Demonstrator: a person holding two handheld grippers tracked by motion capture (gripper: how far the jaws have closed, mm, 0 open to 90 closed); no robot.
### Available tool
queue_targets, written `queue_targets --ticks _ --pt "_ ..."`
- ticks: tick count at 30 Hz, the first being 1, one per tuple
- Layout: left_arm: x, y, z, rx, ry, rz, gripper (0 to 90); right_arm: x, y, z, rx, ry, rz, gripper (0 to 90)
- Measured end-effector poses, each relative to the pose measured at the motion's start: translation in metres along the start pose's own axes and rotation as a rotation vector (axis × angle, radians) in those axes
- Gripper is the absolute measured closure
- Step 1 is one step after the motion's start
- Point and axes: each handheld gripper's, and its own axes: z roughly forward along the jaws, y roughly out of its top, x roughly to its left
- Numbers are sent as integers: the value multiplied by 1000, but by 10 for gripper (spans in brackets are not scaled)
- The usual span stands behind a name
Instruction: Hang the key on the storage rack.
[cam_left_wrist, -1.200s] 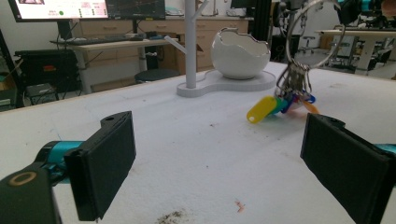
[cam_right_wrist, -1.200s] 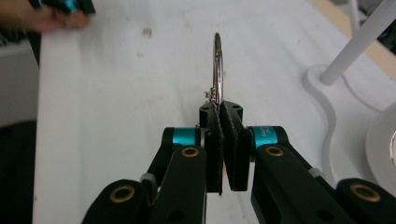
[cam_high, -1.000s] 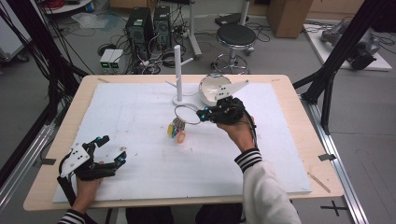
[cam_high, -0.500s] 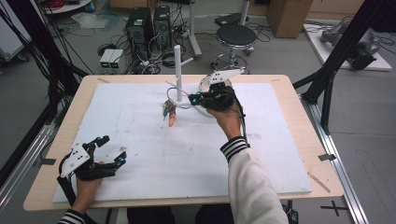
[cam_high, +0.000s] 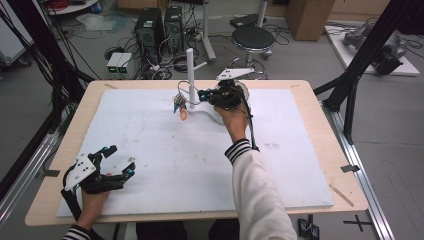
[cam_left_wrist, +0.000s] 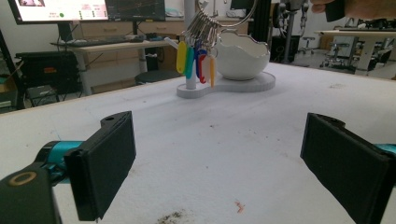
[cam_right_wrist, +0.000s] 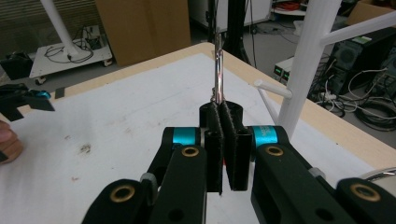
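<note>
While the left tool (cam_high: 111, 165) rests at the lower left of the high view, jaws wide and holding nothing, the key ring (cam_high: 184, 95) with its coloured tags (cam_high: 180, 106) hangs at upper centre, pinched in the right tool (cam_high: 204, 94) just beside the white peg stand (cam_high: 190, 75). Misjudged, the ring could strike a peg, slip free, and drop onto the desk (cam_high: 320, 115).
</note>
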Motion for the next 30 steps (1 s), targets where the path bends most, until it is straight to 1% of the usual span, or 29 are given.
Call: queue_targets --ticks 2,4,5,7,8,14,17,18,21,23,24,25,27,30 --pt "0 0 0 0 0 0 107 -2 -2 3 1 -6 20 884" --pt "0 0 0 0 0 -1 107 -6 -4 6 2 -16 24 884" --pt "0 0 0 0 0 -1 107 -9 -6 9 5 -19 44 884" --pt "0 0 0 0 0 0 107 -11 -8 12 2 -20 44 884" --pt "0 0 0 0 0 0 107 -12 -9 14 6 -24 56 884" --pt "0 0 0 3 -1 1 107 -21 -15 24 -2 -36 91 883" --pt "0 0 0 1 0 -3 107 -24 -18 27 -1 -44 96 883" --pt "0 0 0 2 -1 0 107 -25 -19 28 1 -45 106 883" --pt "0 0 0 1 0 -3 107 -27 -21 30 -7 -50 114 883" --pt "0 0 0 -1 0 -6 107 -29 -22 32 -7 -53 113 882" --pt "0 0 0 -1 0 -6 107 -29 -23 32 -5 -53 121 882" --pt "0 0 0 -1 0 -6 107 -30 -23 33 -7 -58 115 881" --pt "0 0 0 -2 0 -7 107 -31 -24 34 -9 -65 123 881" --pt "0 0 0 -2 0 -7 107 -33 -26 36 -3 -64 128 876"
